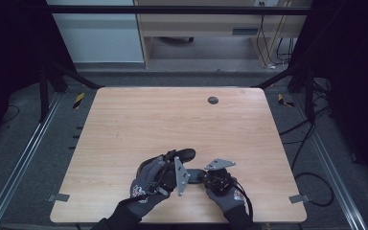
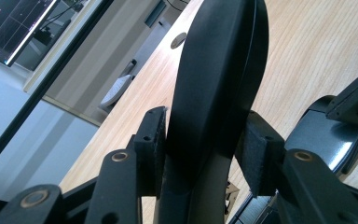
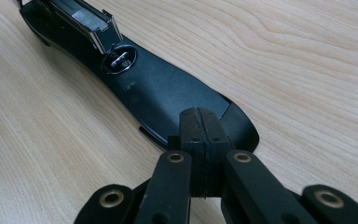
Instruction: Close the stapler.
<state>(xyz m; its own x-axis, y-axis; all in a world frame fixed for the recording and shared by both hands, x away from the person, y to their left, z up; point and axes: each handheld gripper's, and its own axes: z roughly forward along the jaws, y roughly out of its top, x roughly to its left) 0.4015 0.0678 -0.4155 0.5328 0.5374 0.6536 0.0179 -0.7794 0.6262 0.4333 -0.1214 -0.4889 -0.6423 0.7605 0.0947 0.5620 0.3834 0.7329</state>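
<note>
i hold the left gripper [image 2: 200, 154] clamped on the stapler's raised black arm [image 2: 219, 70] and the right gripper [image 3: 199, 135] shut, pressing the stapler base [image 3: 168, 93] near the table's [image 1: 139, 120] front edge; the arm could slip free and snap down.

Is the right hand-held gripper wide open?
No, the right hand-held gripper has its two pads pressed together, resting on the flat black stapler base.
</note>
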